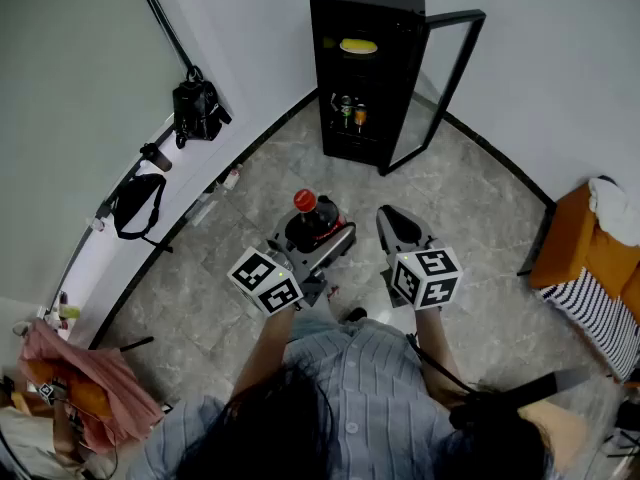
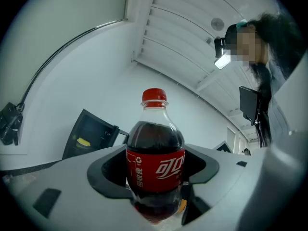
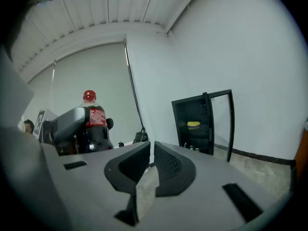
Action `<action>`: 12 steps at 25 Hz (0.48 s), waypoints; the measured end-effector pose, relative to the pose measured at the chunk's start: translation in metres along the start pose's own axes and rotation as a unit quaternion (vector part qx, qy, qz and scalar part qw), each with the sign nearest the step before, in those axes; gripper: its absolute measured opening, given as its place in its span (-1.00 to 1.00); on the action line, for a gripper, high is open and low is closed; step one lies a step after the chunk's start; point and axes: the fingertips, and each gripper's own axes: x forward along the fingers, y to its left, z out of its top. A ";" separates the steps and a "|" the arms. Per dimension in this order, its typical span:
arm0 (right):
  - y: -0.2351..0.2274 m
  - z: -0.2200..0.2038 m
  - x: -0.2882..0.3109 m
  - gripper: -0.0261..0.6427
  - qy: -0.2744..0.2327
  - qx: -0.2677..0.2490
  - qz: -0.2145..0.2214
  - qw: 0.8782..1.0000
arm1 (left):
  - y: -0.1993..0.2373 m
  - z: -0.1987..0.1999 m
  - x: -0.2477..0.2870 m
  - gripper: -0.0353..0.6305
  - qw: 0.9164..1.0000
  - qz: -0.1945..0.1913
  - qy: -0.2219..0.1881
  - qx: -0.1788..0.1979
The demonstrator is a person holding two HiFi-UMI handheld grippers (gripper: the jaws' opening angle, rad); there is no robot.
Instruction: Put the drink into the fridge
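The left gripper (image 2: 155, 177) is clamped on the drink, a cola bottle (image 2: 155, 141) standing upright between its two grey jaws, which press on its lower half from either side. The bottle's red label (image 2: 157, 170) carries large white Chinese characters that read 可口, with a white recycling mark and a column of smaller characters to their left, too small to make out. Dark liquid fills the bottle up to the shoulder, and a red cap (image 2: 154, 95) tops it. The right gripper (image 3: 150, 160) has its jaws drawn almost together with nothing between them, and it is held just beside the left one in front of the person. Each gripper carries a cube with black-and-white square markers, the left cube (image 1: 265, 280) and the right cube (image 1: 425, 276). Well apart from both, on the grey tiled floor (image 1: 470, 198) in the corner of the room, stands a black fridge (image 1: 398, 68) with its glass door (image 1: 440, 83) swung open to the right. A yellow item (image 1: 358, 46) sits on its upper shelf, and a few small cans (image 1: 350, 111) stand on a lower one, their labels unreadable.
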 end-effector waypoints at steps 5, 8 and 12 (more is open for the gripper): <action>-0.002 0.001 -0.002 -0.81 0.001 -0.006 0.004 1.000 | -0.008 0.012 0.004 0.06 1.000 0.008 -0.002 -0.010; -0.002 0.002 -0.005 -0.81 -0.003 -0.019 0.011 1.000 | -0.010 0.016 0.004 0.06 1.000 0.013 -0.005 -0.014; -0.001 0.002 -0.004 -0.81 -0.003 -0.032 0.015 0.999 | -0.011 0.019 0.003 0.06 1.000 0.019 -0.005 -0.014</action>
